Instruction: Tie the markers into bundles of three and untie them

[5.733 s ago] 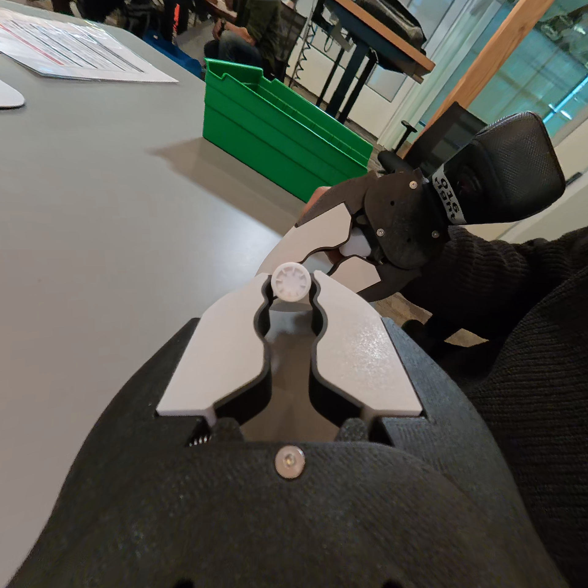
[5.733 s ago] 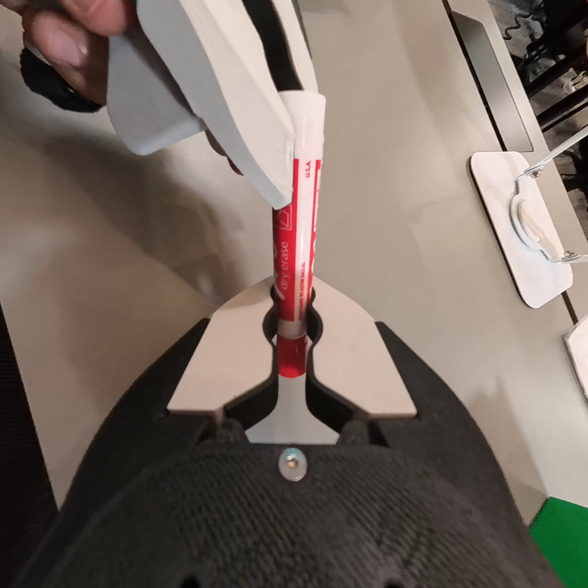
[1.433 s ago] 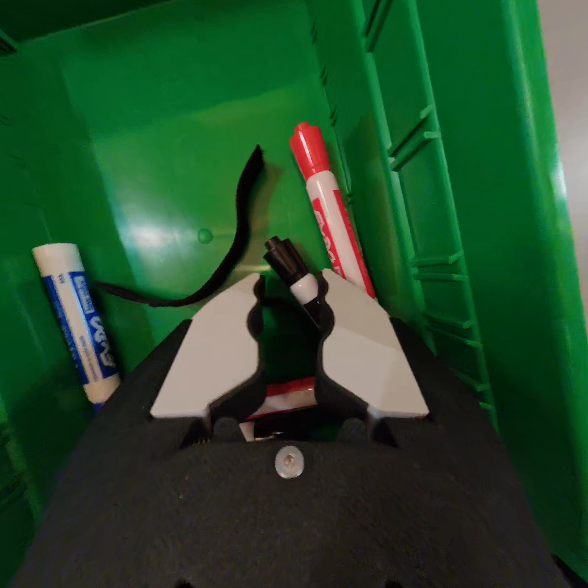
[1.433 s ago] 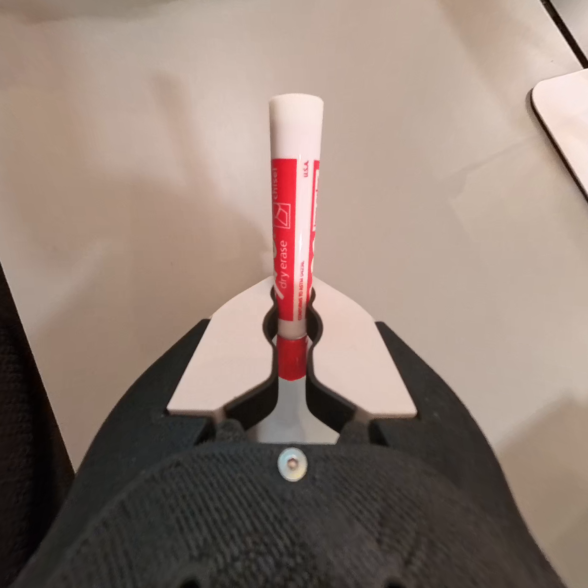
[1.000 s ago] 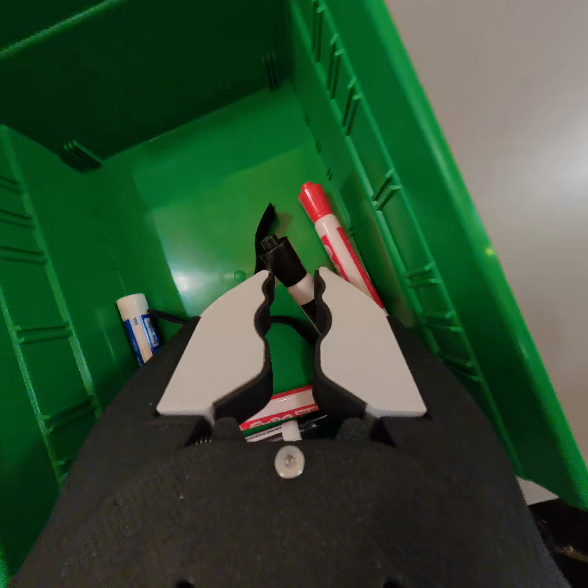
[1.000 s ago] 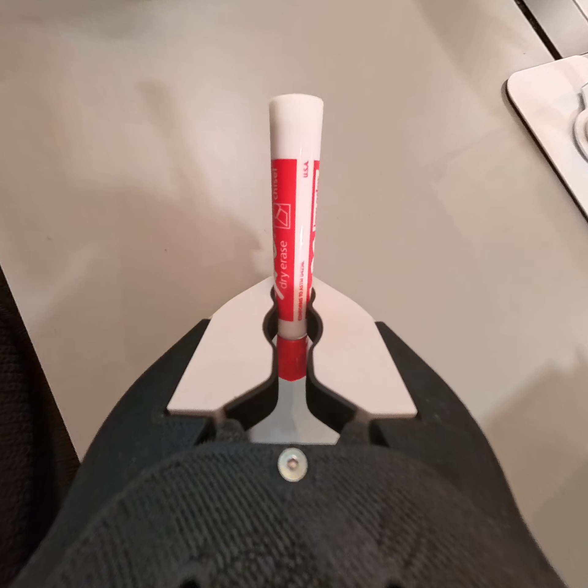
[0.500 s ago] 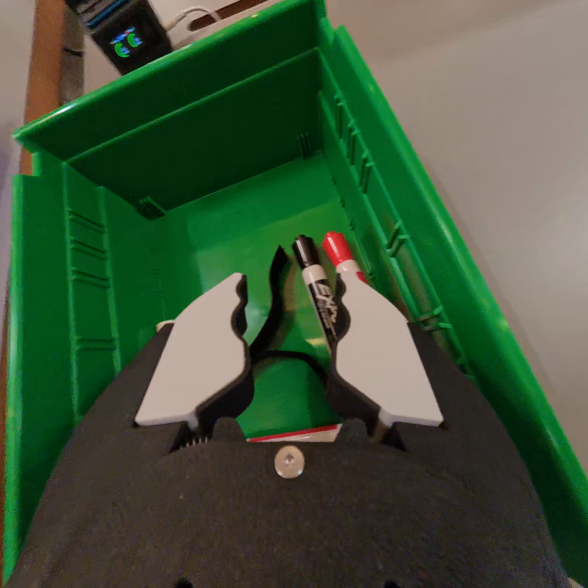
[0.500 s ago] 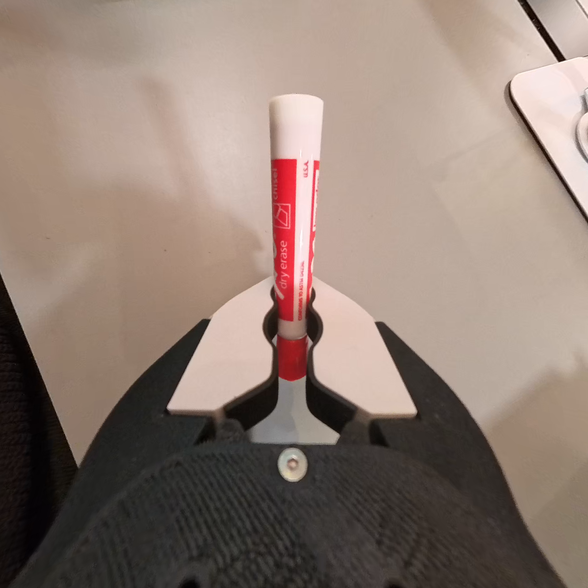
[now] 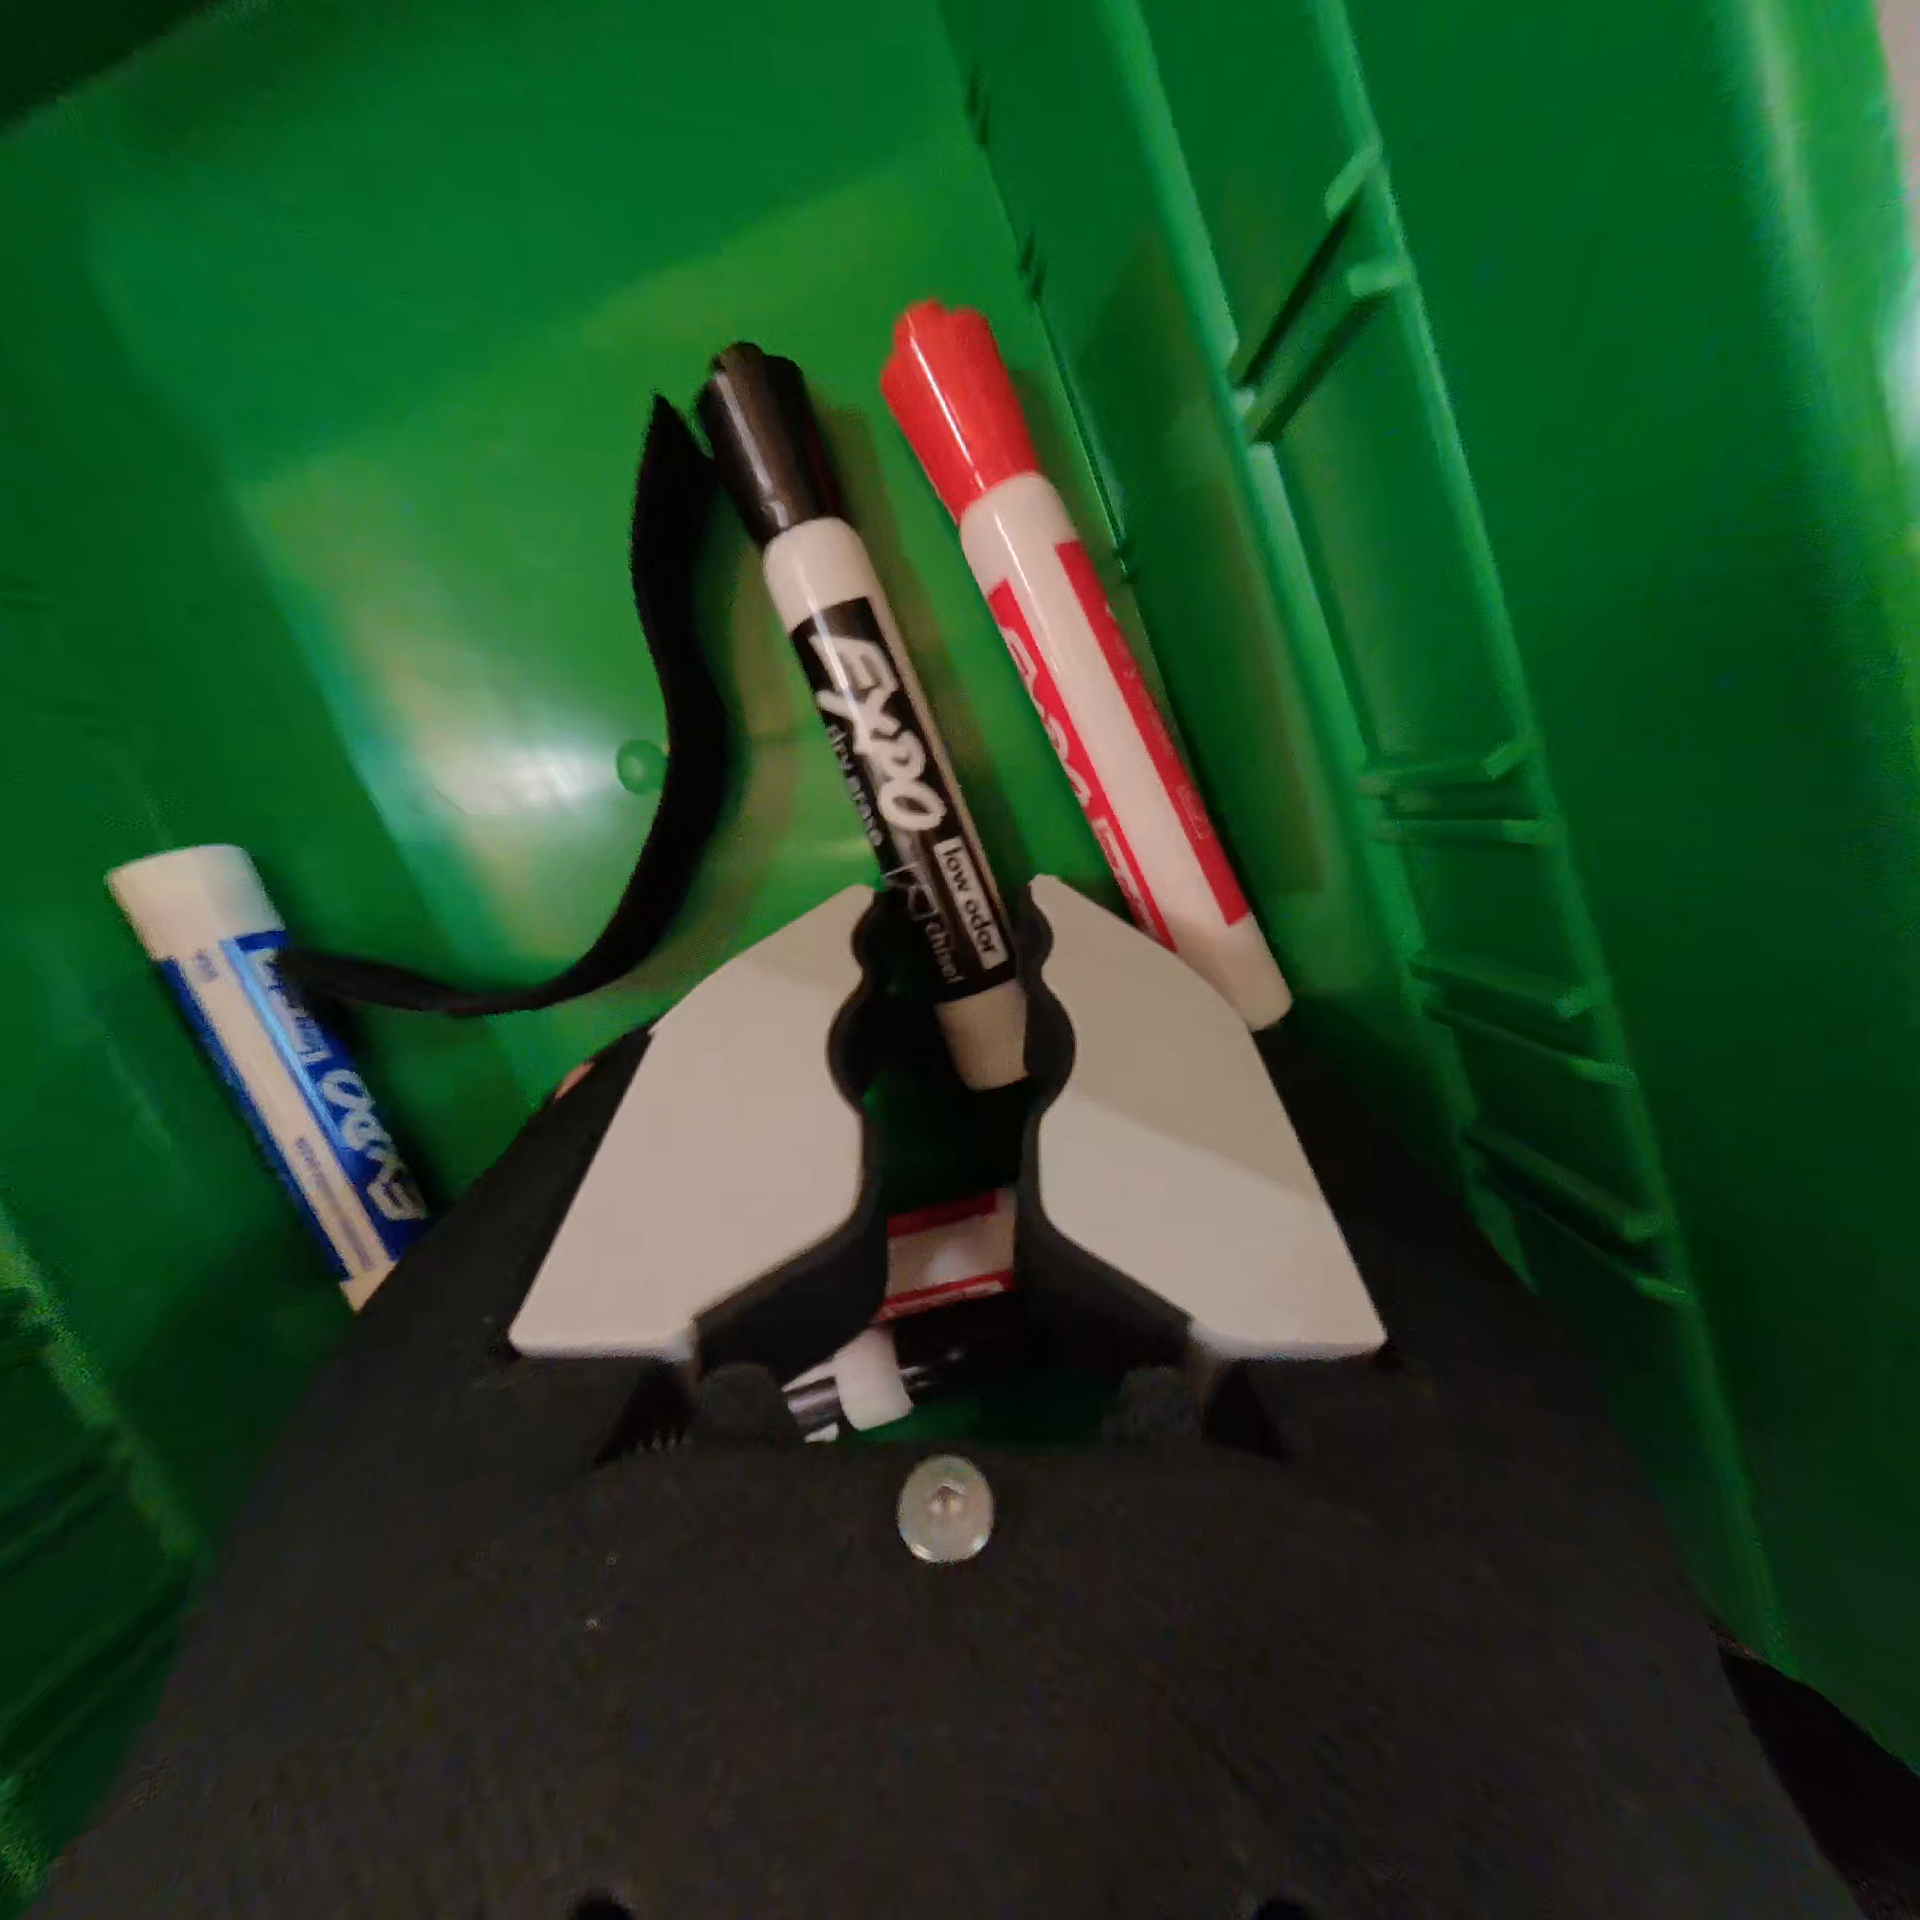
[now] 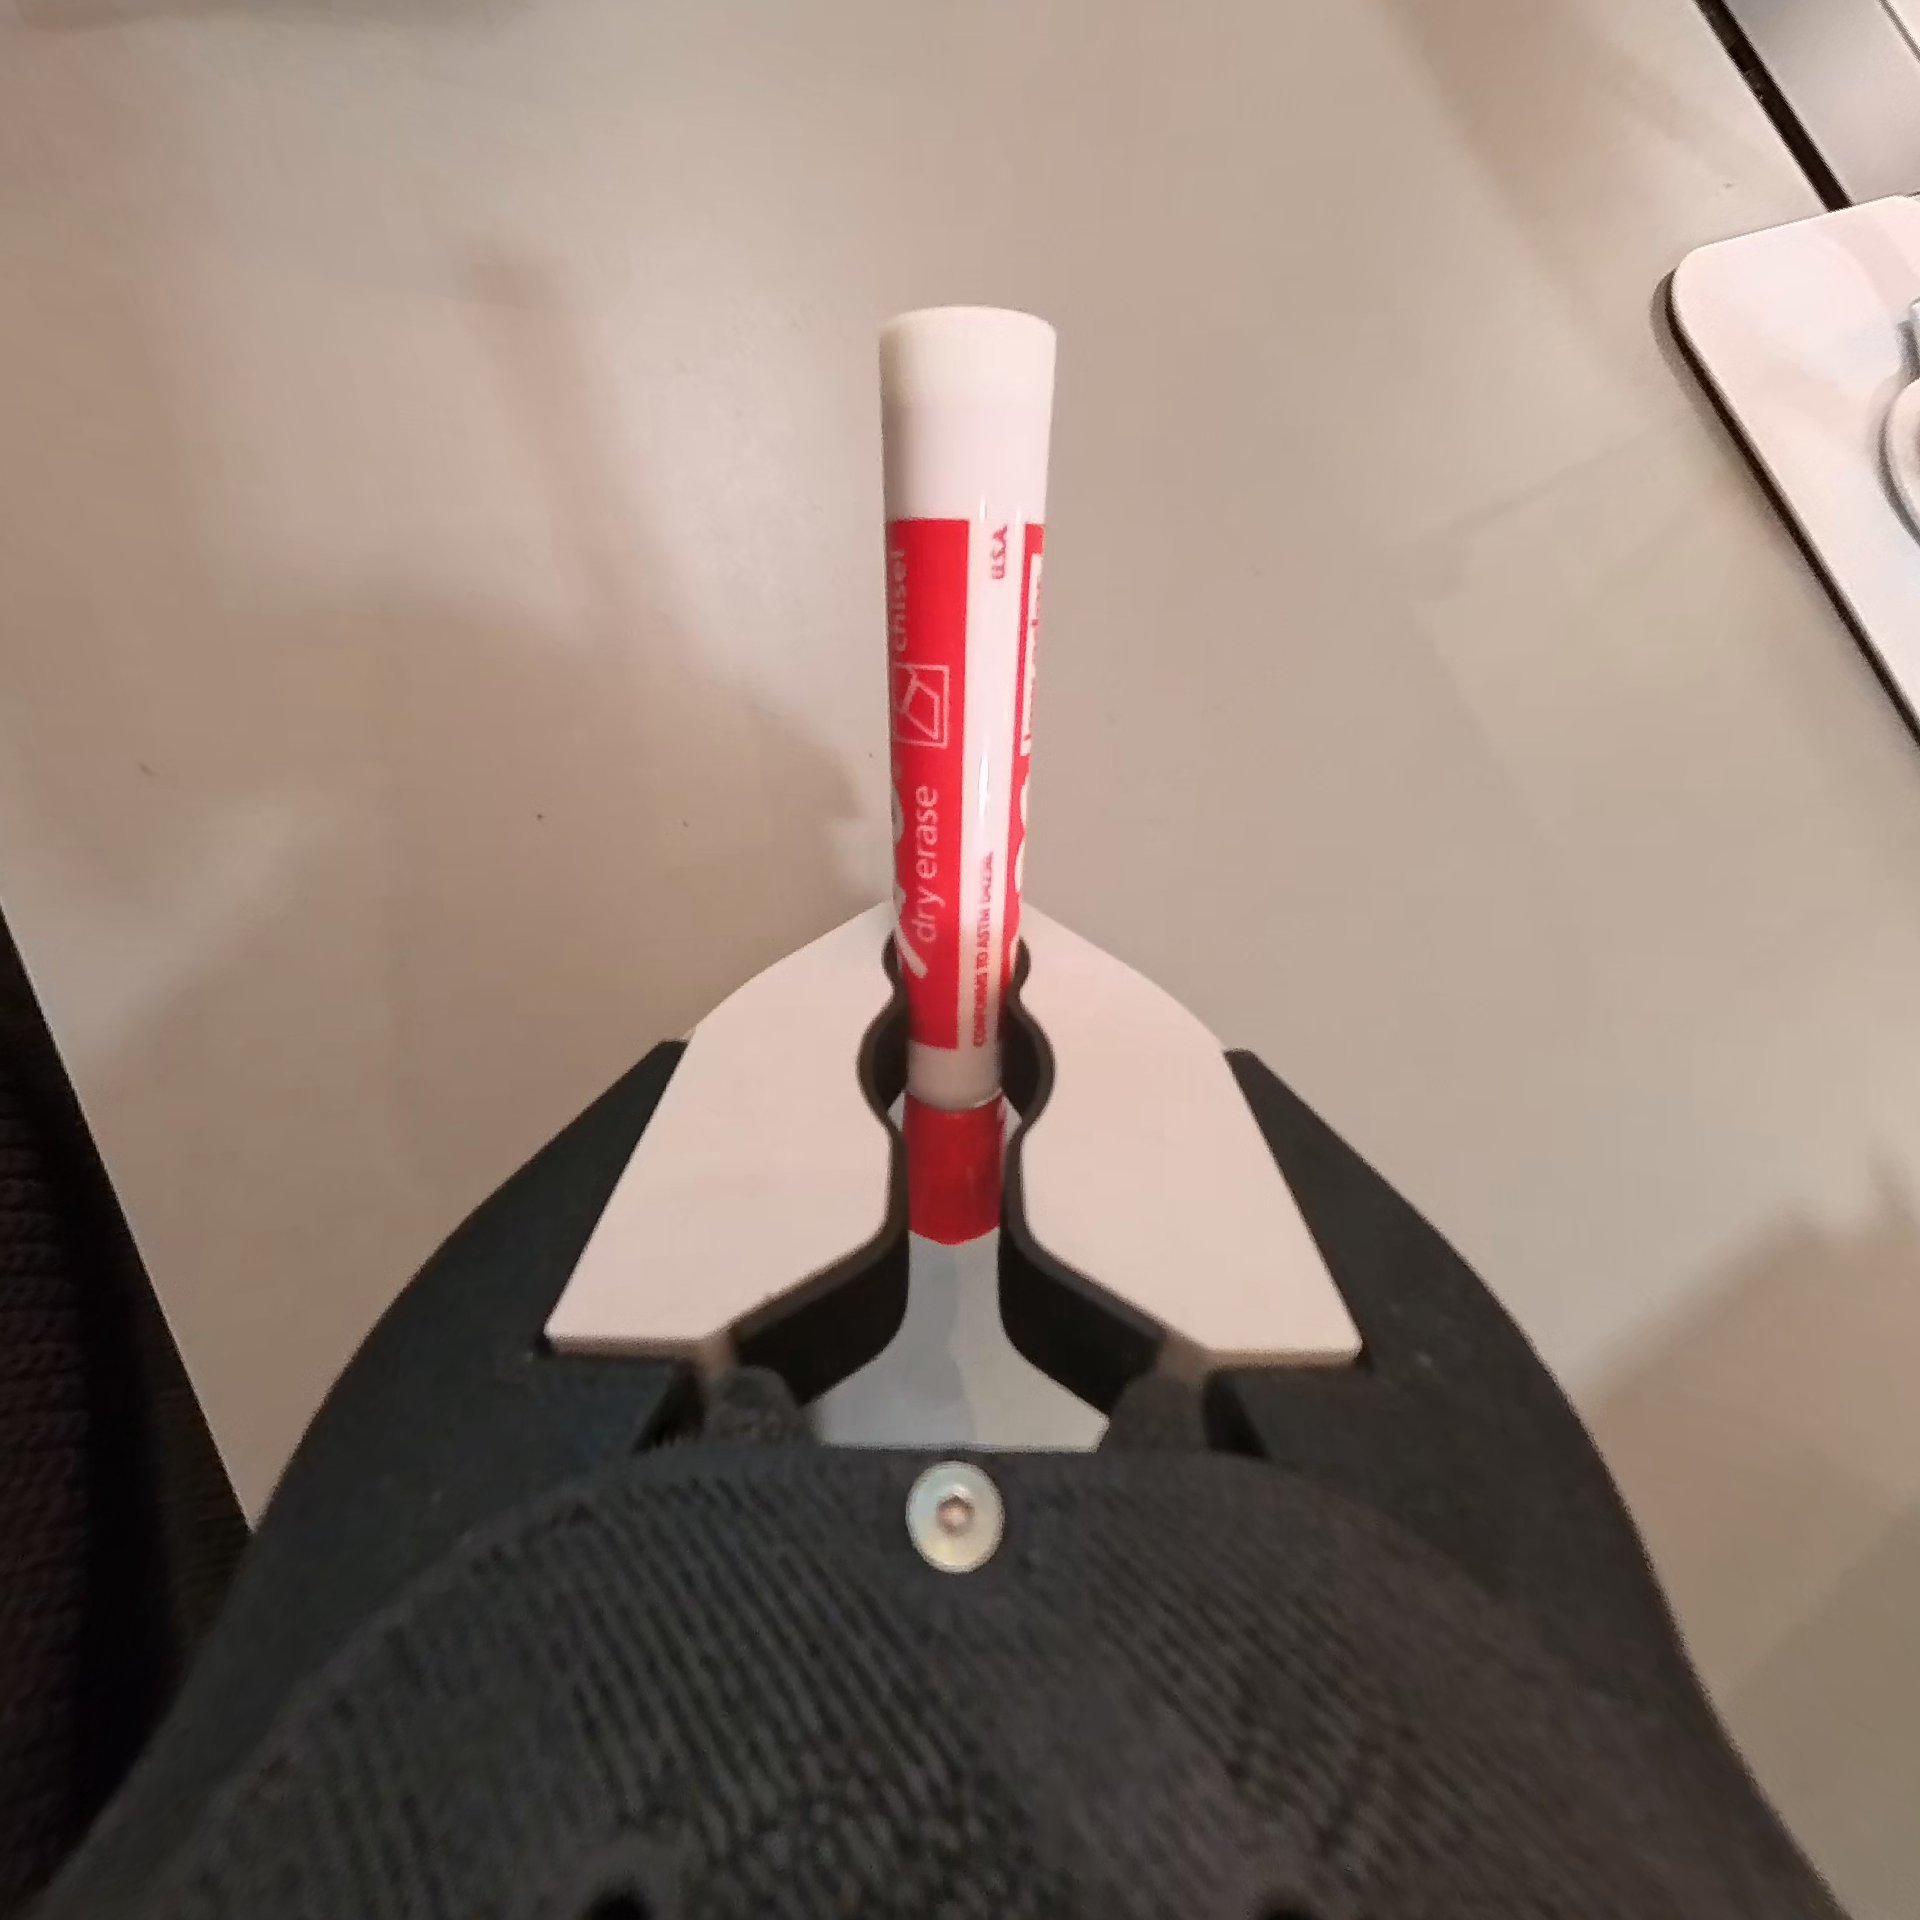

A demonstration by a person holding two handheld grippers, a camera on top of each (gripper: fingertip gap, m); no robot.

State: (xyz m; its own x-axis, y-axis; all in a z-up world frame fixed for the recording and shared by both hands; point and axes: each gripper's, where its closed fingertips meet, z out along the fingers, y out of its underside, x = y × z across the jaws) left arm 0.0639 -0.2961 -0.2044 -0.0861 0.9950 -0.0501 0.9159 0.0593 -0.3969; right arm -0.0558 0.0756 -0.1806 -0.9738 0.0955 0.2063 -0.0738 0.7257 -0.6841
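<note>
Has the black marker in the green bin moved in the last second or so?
Yes. The black marker was lifted between the left gripper fingers; now it lies on the green bin floor beside the red marker.

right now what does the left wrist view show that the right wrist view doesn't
Only the left wrist view shows the green bin, a black marker between the left hand-held gripper fingers, a red-capped marker, a blue-labelled marker and a black strap. Only the right wrist view shows the right hand-held gripper shut on a red marker over a pale table. Both show one gripper with a marker.
</note>
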